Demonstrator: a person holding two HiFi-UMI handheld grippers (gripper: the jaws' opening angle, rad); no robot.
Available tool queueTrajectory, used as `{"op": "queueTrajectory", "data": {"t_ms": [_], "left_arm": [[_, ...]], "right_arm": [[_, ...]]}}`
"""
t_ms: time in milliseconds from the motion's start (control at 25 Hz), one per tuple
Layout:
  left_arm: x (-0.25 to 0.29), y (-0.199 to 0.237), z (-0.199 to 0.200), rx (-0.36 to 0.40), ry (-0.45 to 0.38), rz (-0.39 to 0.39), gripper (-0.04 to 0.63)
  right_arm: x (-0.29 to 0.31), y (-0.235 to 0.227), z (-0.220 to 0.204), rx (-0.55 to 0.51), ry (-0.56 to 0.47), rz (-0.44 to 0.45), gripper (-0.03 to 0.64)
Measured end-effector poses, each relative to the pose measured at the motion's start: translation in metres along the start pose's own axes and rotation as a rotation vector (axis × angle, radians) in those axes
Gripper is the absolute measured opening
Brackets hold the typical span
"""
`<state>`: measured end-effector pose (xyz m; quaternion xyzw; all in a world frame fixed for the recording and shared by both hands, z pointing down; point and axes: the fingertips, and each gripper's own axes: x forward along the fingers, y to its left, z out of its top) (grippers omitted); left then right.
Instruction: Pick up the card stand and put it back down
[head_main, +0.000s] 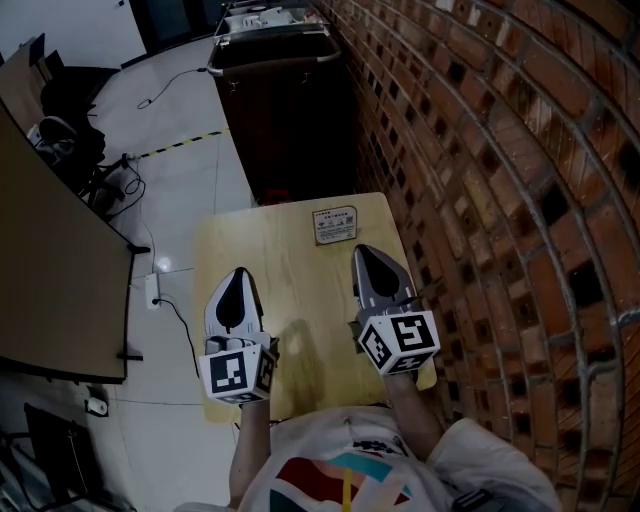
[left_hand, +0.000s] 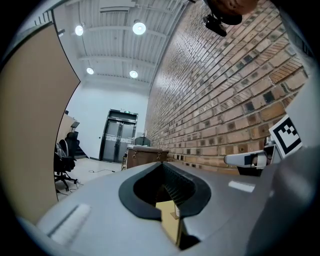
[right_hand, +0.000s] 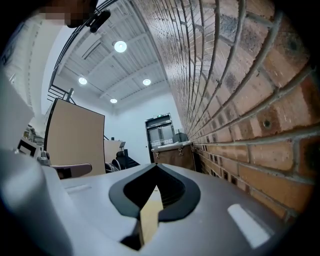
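Head view.
- Table (head_main: 300, 290): small, pale wood, its right side against a brick wall (head_main: 500, 150).
- Card stand (head_main: 335, 224): on the table at the far edge, toward the wall side. It is ahead of my right hand-held gripper and apart from both tools. Its print is too small to read.
- My left hand-held gripper (head_main: 239, 274): over the table's near left part, pointing away from me, marker cube at its rear. It is clenched, with nothing in it.
- My right hand-held gripper (head_main: 361, 250): over the near right part, beside the wall. It is clenched and empty.
- Dark cabinet (head_main: 280, 110): beyond the table, along the wall.
- Tan partition board (head_main: 50, 280): at the left.
- Office chair (head_main: 60, 110): far left.
- Power strip (head_main: 152, 290): on the floor (head_main: 190, 190), with a cable.

Left gripper view.
- Left hand-held gripper (left_hand: 162, 165): the jaw tips meet and only bare table wood shows through the opening.
- The right hand-held gripper (left_hand: 250, 160) shows at the right edge.
- Cabinet (left_hand: 145, 155) ahead, double doors (left_hand: 119, 137) behind it, chair (left_hand: 64, 160) at the left, round ceiling lights (left_hand: 139, 28) above.

Right gripper view.
- Right hand-held gripper (right_hand: 156, 166): the jaw tips are together, nothing is gripped, and table wood shows in the slot.
- Brick wall (right_hand: 250, 100) close on the right, cabinet (right_hand: 172, 152) and doors (right_hand: 160, 132) ahead, partition board (right_hand: 75, 140) at the left.
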<state>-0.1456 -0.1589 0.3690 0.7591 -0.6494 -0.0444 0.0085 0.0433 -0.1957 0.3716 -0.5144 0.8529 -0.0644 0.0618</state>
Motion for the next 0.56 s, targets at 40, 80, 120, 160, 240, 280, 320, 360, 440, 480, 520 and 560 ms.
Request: {"op": "queueTrajectory", "data": {"t_ms": [40,80,120,160,240,280,320,360,440,480,520,560], "left_arm": [[0.0003,-0.0003,-0.0002,-0.001,0.001,0.0,0.005],[0.0005,-0.0005,-0.0005,-0.003,0.005,0.001,0.005],[0.0005,-0.0005,-0.0008,-0.006,0.011,0.005,0.005],[0.0005,-0.0003,-0.0011,-0.008,0.015,0.008,0.005],[0.0007,0.0003,-0.002,-0.008,0.013,0.008,0.005],[0.0008,0.0006,-0.0024,-0.012,0.017,0.011,0.005],[0.001,0.0008,-0.0028,-0.015,0.021,0.014,0.005],[0.0014,0.0011,-0.003,-0.012,0.018,0.012,0.005],[0.0023,0.0014,-0.0034,-0.005,0.008,0.005,0.005],[0.0025,0.0015,-0.0036,-0.003,0.007,0.004,0.005],[0.0026,0.0015,-0.0037,-0.003,0.007,0.004,0.005],[0.0027,0.0016,-0.0039,-0.003,0.007,0.005,0.005]], "right_arm": [[0.0003,-0.0001,0.0,0.001,-0.001,0.0,0.0],[0.0005,-0.0004,-0.0001,0.002,-0.001,-0.001,0.0],[0.0007,-0.001,-0.0004,0.002,0.0,-0.002,0.0],[0.0007,-0.0016,-0.0007,0.003,0.001,-0.004,0.0],[0.0009,-0.0028,-0.0011,0.003,0.002,-0.007,0.0],[0.001,-0.0034,-0.0011,0.004,0.001,-0.007,0.0],[0.0011,-0.0039,-0.0011,0.005,0.0,-0.008,0.0],[0.0012,-0.0045,-0.001,0.006,-0.001,-0.008,0.0],[0.0014,-0.0054,-0.0011,0.006,-0.001,-0.009,0.0],[0.0015,-0.0059,-0.0011,0.006,-0.001,-0.009,0.0],[0.0016,-0.0065,-0.0012,0.007,0.0,-0.01,0.0],[0.0017,-0.007,-0.0013,0.007,0.0,-0.011,0.0]]}}
